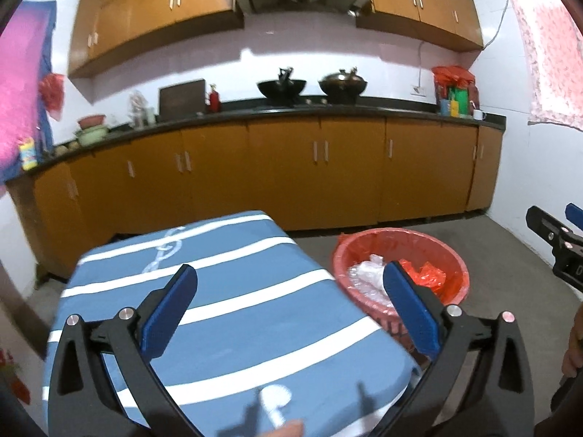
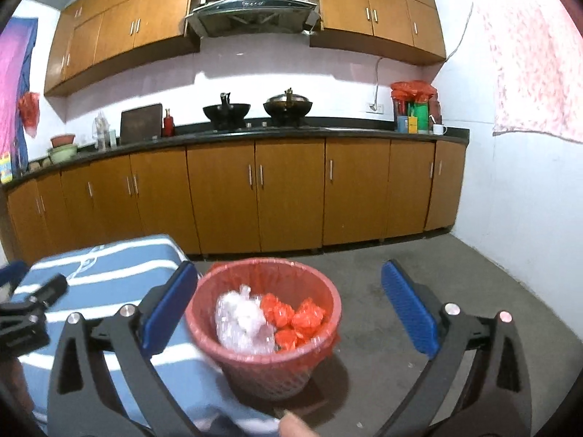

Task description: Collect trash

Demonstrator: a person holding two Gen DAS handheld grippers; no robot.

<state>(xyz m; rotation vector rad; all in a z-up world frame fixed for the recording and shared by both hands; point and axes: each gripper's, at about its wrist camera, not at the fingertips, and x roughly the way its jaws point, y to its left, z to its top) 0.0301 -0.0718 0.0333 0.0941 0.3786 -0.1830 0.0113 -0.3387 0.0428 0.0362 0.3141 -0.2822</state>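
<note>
Below, I see bin [image 2: 264, 331] upright, mouth up, beside table [image 2: 109, 266]; left gripper [image 1: 288, 306] and right gripper [image 2: 288, 306] both gape wide, empty.

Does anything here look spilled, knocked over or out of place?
Nothing stands out. The red bin stands upright on the floor beside the striped table, with its trash inside, and both grippers are open and empty.

Legible text: none. Only sign noted: a white treble-clef motif printed on the blue-and-white striped cloth [image 1: 233, 291] over the bench, clear in the left wrist view and blurred in the right. Coloured packets [image 2: 411, 120] at the right end of the kitchen counter and a small carton [image 1: 27, 153] at its left end carry printing too small and blurred to read.
</note>
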